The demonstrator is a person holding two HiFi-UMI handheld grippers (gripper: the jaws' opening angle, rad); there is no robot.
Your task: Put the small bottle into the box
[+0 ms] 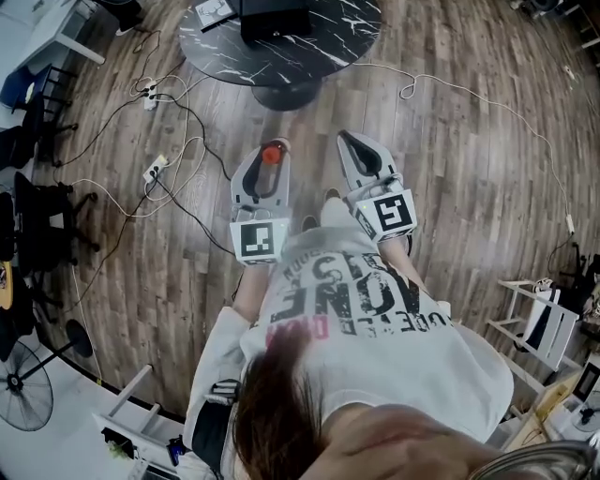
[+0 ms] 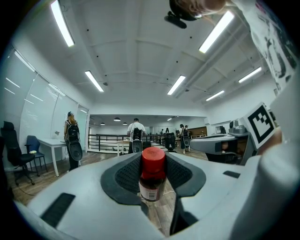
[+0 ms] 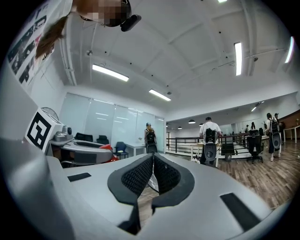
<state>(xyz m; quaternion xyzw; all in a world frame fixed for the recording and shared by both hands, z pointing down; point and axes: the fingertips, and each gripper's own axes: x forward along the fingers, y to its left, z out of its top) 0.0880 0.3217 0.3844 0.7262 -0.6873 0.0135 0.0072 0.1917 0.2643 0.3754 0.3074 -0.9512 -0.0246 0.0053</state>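
A small brown bottle [image 2: 151,180] with a red cap [image 1: 272,155] stands upright between the jaws of my left gripper [image 1: 275,146], which is shut on it and held level above the floor. In the left gripper view the dark pads [image 2: 126,176] press on the bottle's sides. To its right, my right gripper [image 1: 350,141] is also level, its pads [image 3: 140,174] meeting with nothing between them. A black box [image 1: 275,19] sits on the round marble table [image 1: 328,42] ahead, well beyond both grippers.
White and black cables [image 1: 178,150] and power strips [image 1: 155,170] trail over the wooden floor at the left. Black chairs [image 1: 42,225] and a fan [image 1: 23,389] stand at the left, a white rack [image 1: 539,319] at the right. Several people with backpacks [image 2: 136,138] stand far off.
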